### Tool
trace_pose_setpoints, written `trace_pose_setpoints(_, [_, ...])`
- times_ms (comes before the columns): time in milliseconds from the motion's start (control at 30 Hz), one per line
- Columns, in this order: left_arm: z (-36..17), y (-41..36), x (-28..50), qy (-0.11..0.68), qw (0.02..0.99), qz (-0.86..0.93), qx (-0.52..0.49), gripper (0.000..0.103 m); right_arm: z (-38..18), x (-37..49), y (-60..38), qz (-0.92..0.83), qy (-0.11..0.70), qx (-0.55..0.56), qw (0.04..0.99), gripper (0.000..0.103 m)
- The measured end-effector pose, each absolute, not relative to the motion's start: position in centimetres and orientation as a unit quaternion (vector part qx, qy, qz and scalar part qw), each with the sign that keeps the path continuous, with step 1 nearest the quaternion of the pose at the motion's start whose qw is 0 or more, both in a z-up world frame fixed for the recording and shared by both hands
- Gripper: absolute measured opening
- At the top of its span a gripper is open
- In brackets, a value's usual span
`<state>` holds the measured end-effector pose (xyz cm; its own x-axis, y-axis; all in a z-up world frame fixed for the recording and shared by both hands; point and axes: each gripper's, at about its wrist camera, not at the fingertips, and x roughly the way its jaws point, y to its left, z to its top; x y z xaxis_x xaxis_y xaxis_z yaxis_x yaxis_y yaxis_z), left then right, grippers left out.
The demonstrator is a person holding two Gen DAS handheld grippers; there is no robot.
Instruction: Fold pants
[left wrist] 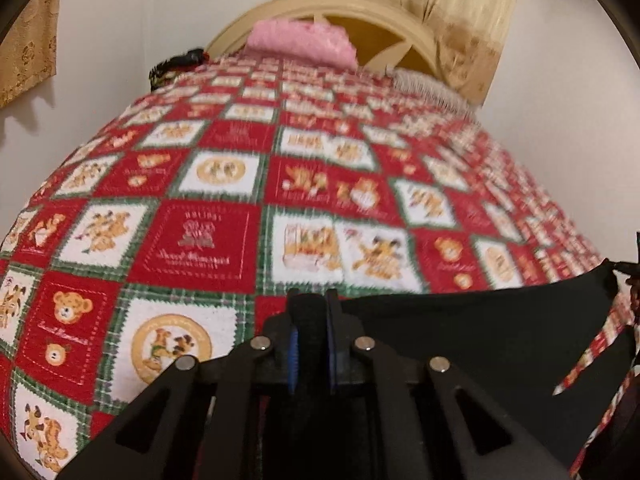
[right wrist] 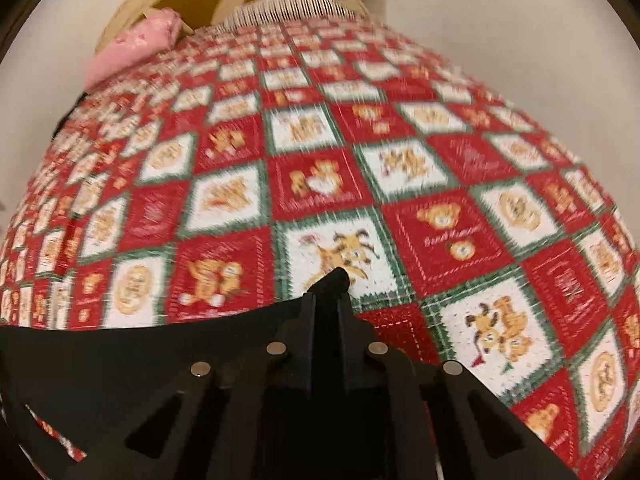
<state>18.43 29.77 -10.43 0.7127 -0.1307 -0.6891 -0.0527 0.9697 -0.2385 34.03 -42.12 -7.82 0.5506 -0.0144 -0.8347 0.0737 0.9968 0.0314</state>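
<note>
- Left wrist view: the left gripper (left wrist: pixel 311 300) has its two fingers pressed together w/ black fabric between them, so it is clamped on the black pants (left wrist: pixel 480 332).
- The pants stretch from the fingers toward the right side of the view as a taut dark sheet, lifted above the bedspread (left wrist: pixel 224 200); the top edge runs nearly straight to a corner at far right.
- The bedspread is a red, white & green patchwork w/ teddy bear pictures and covers the whole bed.
- At the far end lies a pink pillow (left wrist: pixel 300 40) against a cream headboard (left wrist: pixel 340 8); a gold curtain (left wrist: pixel 452 12) hangs behind, at the right.
- A dark item (left wrist: pixel 176 66) lies at the far left edge of the bed; too blurred to tell what it is.
- Right wrist view: the right gripper (right wrist: pixel 329 300) is also closed, w/ a peak of black cloth sticking out past the tips, so it is clamped on the pants (right wrist: pixel 140 352).
- Here the pants spread toward the left, above the bedspread (right wrist: pixel 320 140).
- Pink pillow (right wrist: pixel 132 44) and headboard (right wrist: pixel 136 4) show at top left.
</note>
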Motion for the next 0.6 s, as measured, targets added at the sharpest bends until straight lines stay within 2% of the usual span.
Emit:
trace_pose_setpoints(300, [-6.8,29.6,14.2,0.307,0.939,-0.061,-0.141,0.011,-1.9,26.8,-41.4,0.003,0.372,0.033,0.928,0.009])
trace_pose_setpoints(600, [-5.7,30.9,8.4,0.250,0.949,-0.091,-0.169,0.011,-0.2,18.3,-43.5,0.008,0.293,0.059,0.954,0.008])
